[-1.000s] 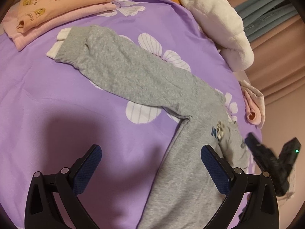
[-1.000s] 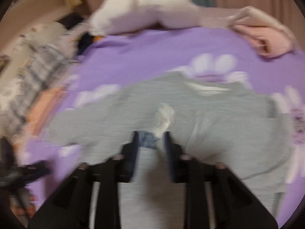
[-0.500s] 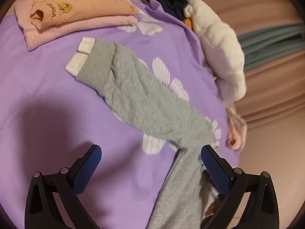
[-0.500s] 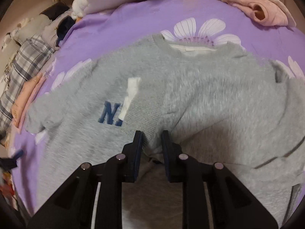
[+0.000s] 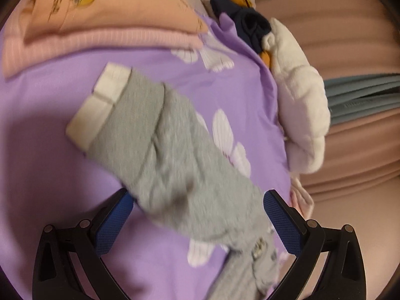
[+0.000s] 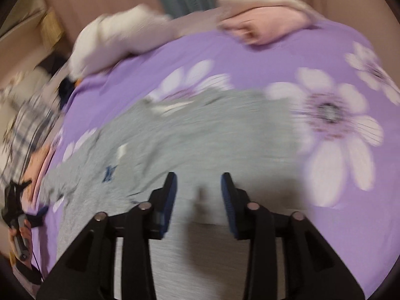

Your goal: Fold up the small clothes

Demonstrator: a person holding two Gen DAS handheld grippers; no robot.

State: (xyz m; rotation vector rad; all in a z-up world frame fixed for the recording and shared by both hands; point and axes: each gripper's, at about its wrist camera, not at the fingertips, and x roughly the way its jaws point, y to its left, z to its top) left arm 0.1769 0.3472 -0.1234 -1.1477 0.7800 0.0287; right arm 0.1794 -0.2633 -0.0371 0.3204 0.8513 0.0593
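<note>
A small grey sweatshirt (image 6: 200,140) with blue lettering lies flat on the purple flowered bedsheet (image 6: 287,57). Its long sleeve (image 5: 170,155) with a white cuff (image 5: 100,105) stretches away in the left wrist view. My left gripper (image 5: 197,215) is open, its blue pads either side of the sleeve, low over it. My right gripper (image 6: 198,190) is open and empty over the sweatshirt's body; the right part of the sweatshirt is folded in. The left gripper also shows in the right wrist view (image 6: 15,205) at the far left.
A stack of folded pink and peach clothes (image 5: 100,25) lies beyond the cuff. A white plush toy (image 5: 300,110) and dark garment (image 5: 250,25) lie at the bed's far edge. A pink garment (image 6: 262,25) lies at the back. Plaid cloth (image 6: 30,125) is at left.
My right gripper has opened and let go of the sweatshirt, and pulled back. My left gripper has moved forward along the sleeve towards the cuff, still open.
</note>
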